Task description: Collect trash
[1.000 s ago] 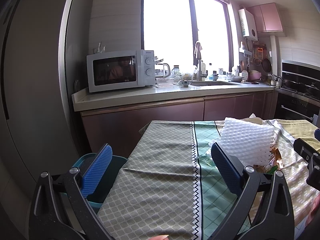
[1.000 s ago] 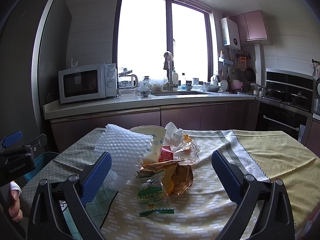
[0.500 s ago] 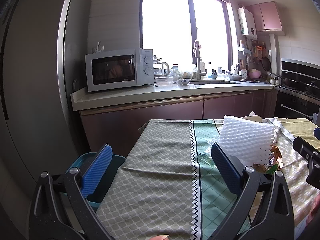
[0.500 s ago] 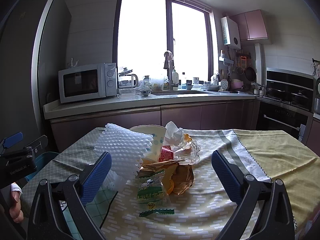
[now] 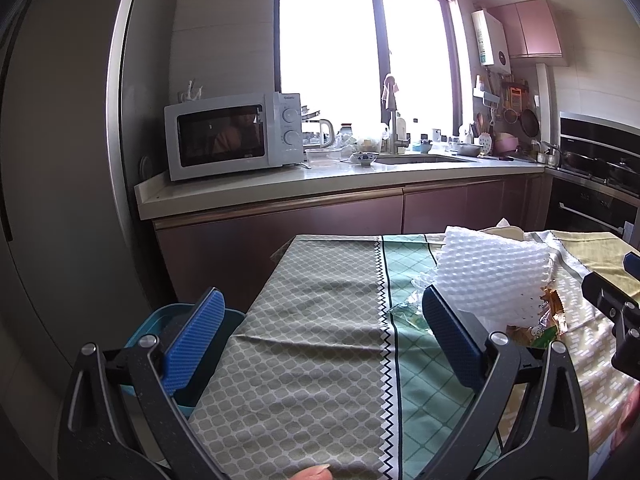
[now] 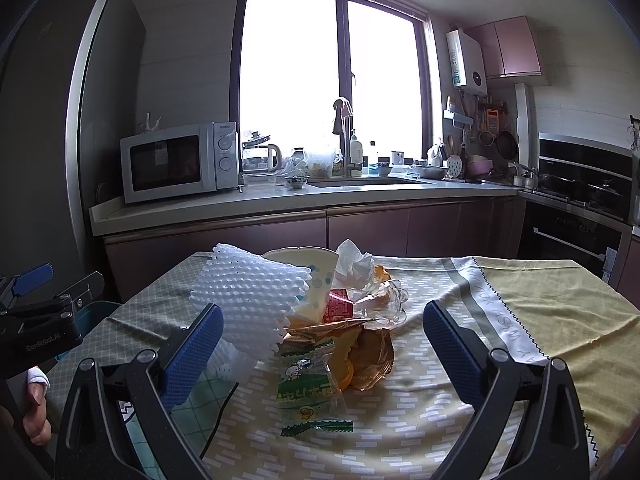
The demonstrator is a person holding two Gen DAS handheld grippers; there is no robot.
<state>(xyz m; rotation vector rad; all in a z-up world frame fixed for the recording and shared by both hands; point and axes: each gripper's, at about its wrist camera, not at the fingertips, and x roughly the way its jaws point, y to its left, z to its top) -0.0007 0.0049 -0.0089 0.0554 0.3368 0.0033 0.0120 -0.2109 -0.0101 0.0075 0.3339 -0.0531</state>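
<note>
Over the tabletop's near edge, both the left gripper (image 5: pixel 320 340) and right gripper (image 6: pixel 322 350) had barely shifted, jaws wide and empty (nothing collected yet); farther in, mid-table, lay the trash pile (image 6: pixel 320 320), untouched.

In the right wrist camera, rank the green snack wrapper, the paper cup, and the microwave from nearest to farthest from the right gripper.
From the right gripper:
1. Green snack wrapper, on the tablecloth between the fingers.
2. Paper cup, on its side further back in the trash pile, slightly left.
3. Microwave, on the far counter, left.
</note>
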